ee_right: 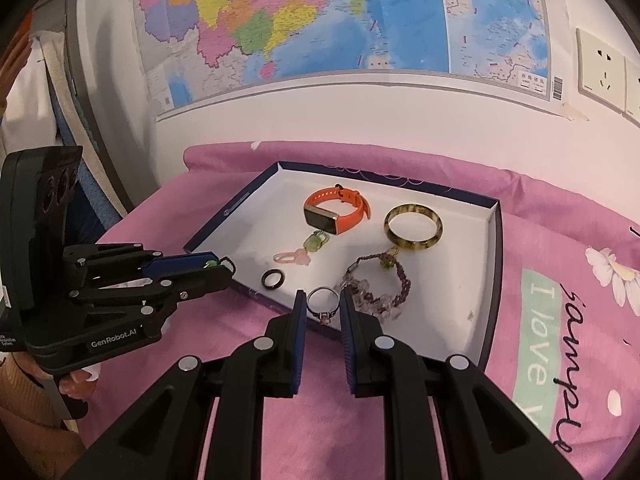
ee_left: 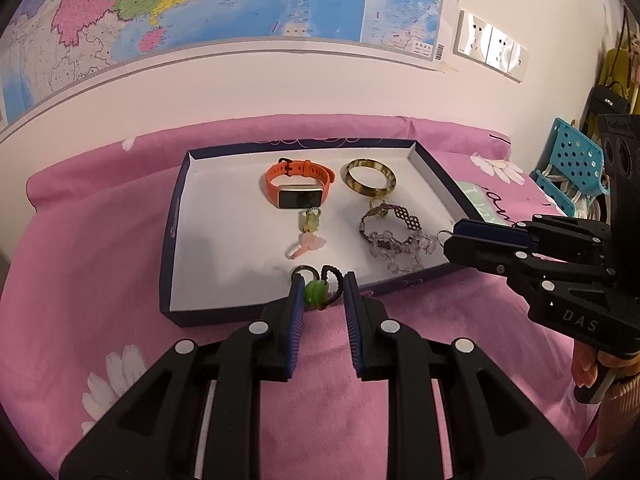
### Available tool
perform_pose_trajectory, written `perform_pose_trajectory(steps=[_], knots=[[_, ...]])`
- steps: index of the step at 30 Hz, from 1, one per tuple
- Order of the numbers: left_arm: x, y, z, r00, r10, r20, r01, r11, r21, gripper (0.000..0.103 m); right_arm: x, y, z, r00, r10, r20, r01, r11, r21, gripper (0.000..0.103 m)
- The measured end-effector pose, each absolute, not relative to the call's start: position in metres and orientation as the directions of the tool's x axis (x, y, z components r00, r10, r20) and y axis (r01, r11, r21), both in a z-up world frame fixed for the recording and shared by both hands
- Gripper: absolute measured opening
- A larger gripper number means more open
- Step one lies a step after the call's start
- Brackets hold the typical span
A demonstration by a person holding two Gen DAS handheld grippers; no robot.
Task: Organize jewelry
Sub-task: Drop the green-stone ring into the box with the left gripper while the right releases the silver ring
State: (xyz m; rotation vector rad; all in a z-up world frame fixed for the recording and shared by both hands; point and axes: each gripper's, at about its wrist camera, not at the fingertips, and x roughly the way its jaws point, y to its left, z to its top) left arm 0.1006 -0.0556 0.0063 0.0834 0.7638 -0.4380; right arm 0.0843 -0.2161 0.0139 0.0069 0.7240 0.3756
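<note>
A shallow box lid tray [ee_left: 224,216] [ee_right: 486,248] with a white inside lies on the pink bedspread. It holds an orange smartwatch [ee_left: 298,184] [ee_right: 336,210], an amber bangle [ee_left: 370,178] [ee_right: 414,226], a beaded bracelet [ee_left: 394,236] [ee_right: 374,284], a green charm [ee_left: 310,220], a pink ring [ee_left: 304,244] and a black ring [ee_right: 273,279]. My left gripper [ee_left: 320,292] [ee_right: 218,266] is shut on a green bead on a black cord [ee_left: 316,292] over the tray's near edge. My right gripper [ee_right: 323,306] [ee_left: 448,238] is shut on a silver ring [ee_right: 323,304].
The pink flowered bedspread [ee_left: 100,280] covers the surface around the tray. A wall with a map [ee_left: 200,0] and sockets [ee_left: 492,46] stands behind. A blue perforated basket [ee_left: 576,160] sits at the right.
</note>
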Motion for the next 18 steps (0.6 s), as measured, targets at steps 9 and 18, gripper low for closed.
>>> perform_pose_trajectory(steps=[9,18], knots=[[0.119,-0.060,0.006,0.646,-0.340,-0.683,0.396,0.915,-0.081,0.020,0.100,-0.215,0.012,0.680,0.328,-0.656,-0.324,0.937,0.133,0.015],[0.138,-0.063,-0.003,0.643,-0.316,-0.697,0.375,0.924,-0.073,0.020,0.118,-0.214,0.003,0.667,0.310,-0.677,-0.310,0.942,0.126,0.015]])
